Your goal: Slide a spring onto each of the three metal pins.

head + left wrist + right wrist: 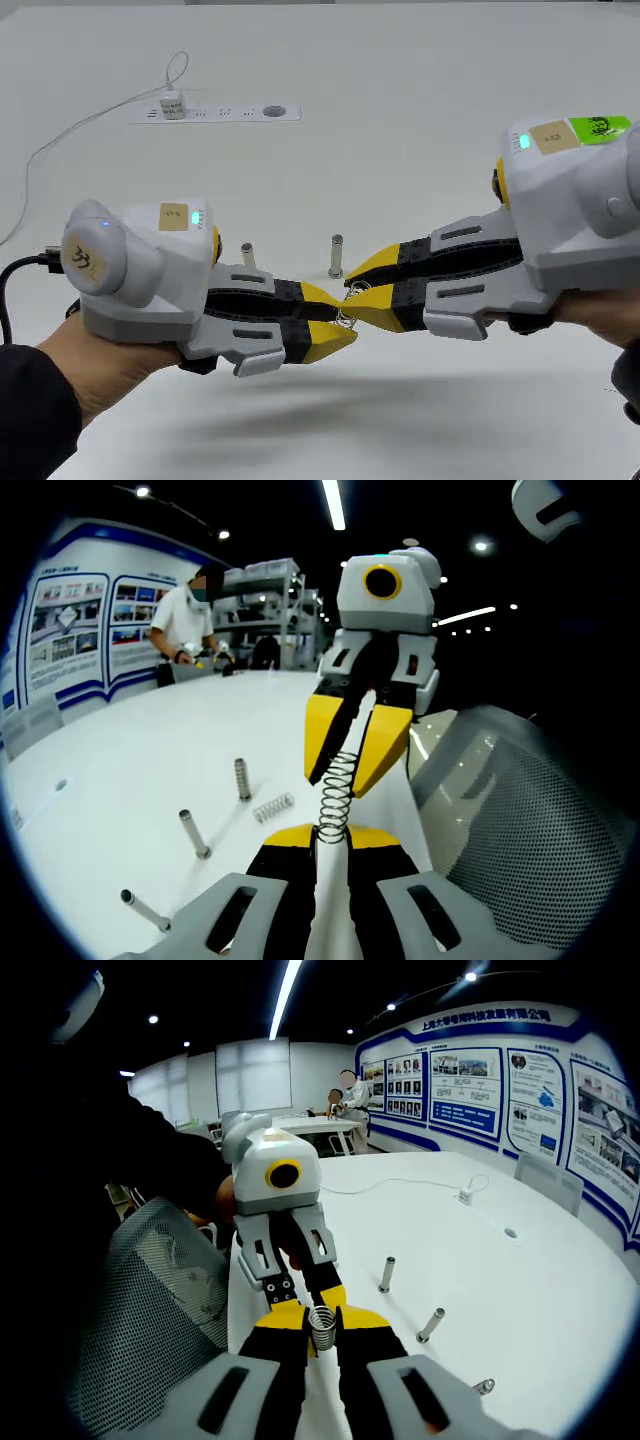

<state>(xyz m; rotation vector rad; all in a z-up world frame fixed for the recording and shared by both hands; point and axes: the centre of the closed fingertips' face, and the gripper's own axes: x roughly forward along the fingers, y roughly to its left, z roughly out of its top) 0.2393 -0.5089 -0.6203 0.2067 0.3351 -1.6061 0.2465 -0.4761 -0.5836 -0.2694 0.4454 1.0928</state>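
Note:
A coil spring (335, 795) hangs in the air between both grippers, above the white table (420, 150). My left gripper (342, 315) (330, 832) is shut on one end. My right gripper (345, 292) (320, 1322) faces it tip to tip, shut on the other end of the spring (320, 1328). Three metal pins stand on the table: one (242, 778) looks ribbed along its length, two others (192, 833) (143, 908) are bare. In the head view a pin (336, 256) stands just behind the tips. Another pin (247, 254) is partly hidden by the left gripper.
A loose spring (272, 807) lies on the table next to the pins. A power strip (215, 113) with a white plug and cable lies at the far side. A mesh chair back (520, 810) is close by. A person (185, 620) stands far behind.

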